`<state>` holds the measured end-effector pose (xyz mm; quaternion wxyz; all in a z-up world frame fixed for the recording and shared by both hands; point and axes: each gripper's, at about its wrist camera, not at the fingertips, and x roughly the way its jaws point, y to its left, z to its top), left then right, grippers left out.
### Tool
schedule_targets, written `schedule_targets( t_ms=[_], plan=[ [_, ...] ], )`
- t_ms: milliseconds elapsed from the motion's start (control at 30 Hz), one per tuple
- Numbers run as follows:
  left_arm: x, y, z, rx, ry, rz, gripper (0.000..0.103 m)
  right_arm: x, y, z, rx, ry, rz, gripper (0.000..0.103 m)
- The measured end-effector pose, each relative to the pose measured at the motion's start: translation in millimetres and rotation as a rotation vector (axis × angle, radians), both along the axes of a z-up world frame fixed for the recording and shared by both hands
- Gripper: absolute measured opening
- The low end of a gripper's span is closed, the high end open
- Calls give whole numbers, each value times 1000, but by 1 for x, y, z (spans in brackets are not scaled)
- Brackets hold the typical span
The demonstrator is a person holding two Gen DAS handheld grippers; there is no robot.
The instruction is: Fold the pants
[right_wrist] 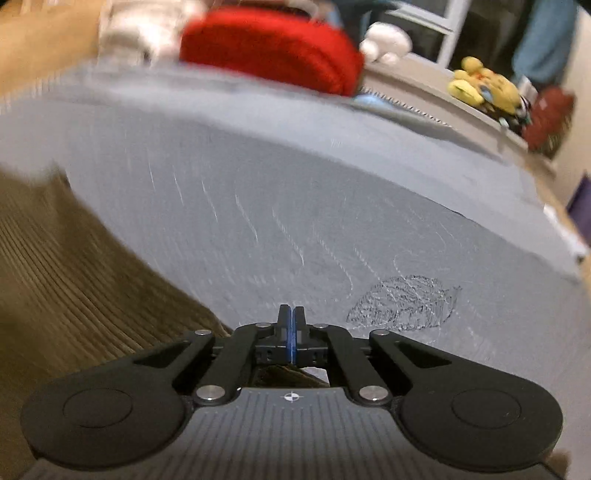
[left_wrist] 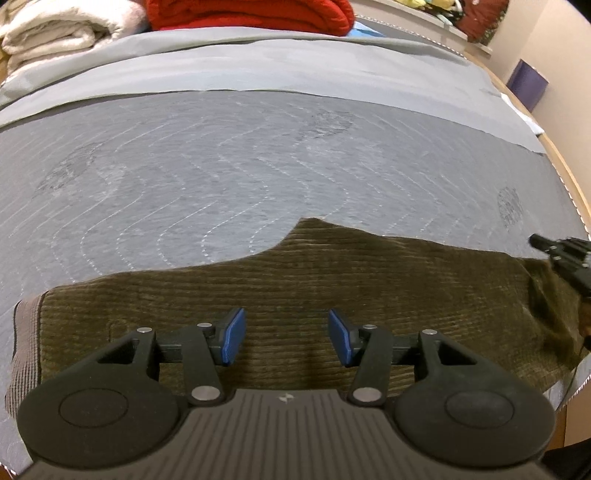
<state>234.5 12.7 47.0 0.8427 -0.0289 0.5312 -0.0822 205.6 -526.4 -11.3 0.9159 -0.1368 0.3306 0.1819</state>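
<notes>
Olive-brown corduroy pants lie flat on a grey quilted blanket, waistband at the left. My left gripper is open and empty, its blue pads just above the pants. My right gripper has its pads pressed together; a bit of dark cloth shows right beneath the jaws, so it seems shut on the edge of the pants, which stretch away to its left. The right gripper also shows in the left wrist view, at the pants' right end. The right wrist view is motion-blurred.
A red folded blanket and a cream one lie at the far end of the bed. Stuffed toys sit on a ledge at the back right. The bed's right edge meets a beige wall.
</notes>
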Motion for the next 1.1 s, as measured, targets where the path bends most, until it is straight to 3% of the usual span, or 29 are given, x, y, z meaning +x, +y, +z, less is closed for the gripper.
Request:
schedule_targets(
  t_ms=[67, 133, 300, 400, 567, 667, 833, 967, 1033, 1100],
  plan=[
    [1, -5, 0, 2, -3, -10, 55, -16, -20, 13, 142, 3, 16, 1],
    [1, -10, 1, 3, -5, -16, 55, -29, -30, 12, 181, 51, 57, 1],
    [-2, -27, 0, 15, -4, -43, 55, -46, -43, -18, -3, 107, 17, 1],
    [-5, -36, -2, 20, -4, -57, 55, -50, -46, -30, -36, 114, -11, 1],
    [-5, -44, -6, 32, 1, -62, 55, -37, -39, -43, -164, 50, -55, 0],
    [-3, -46, -8, 36, 3, -63, 55, -25, -38, -48, -244, 9, -148, 0],
    [-2, -45, -9, 37, 5, -69, 55, -15, -41, -60, -288, 9, -187, 0],
    [-2, -43, -7, 31, 1, -65, 55, -9, -56, -56, -284, 8, -310, 1],
    [-4, -44, -6, 28, -1, -71, 55, -6, -76, -50, -305, -18, -450, 1],
    [-4, -42, -6, 29, -1, -72, 55, -11, -115, -40, -190, -12, -605, 1]
  ],
)
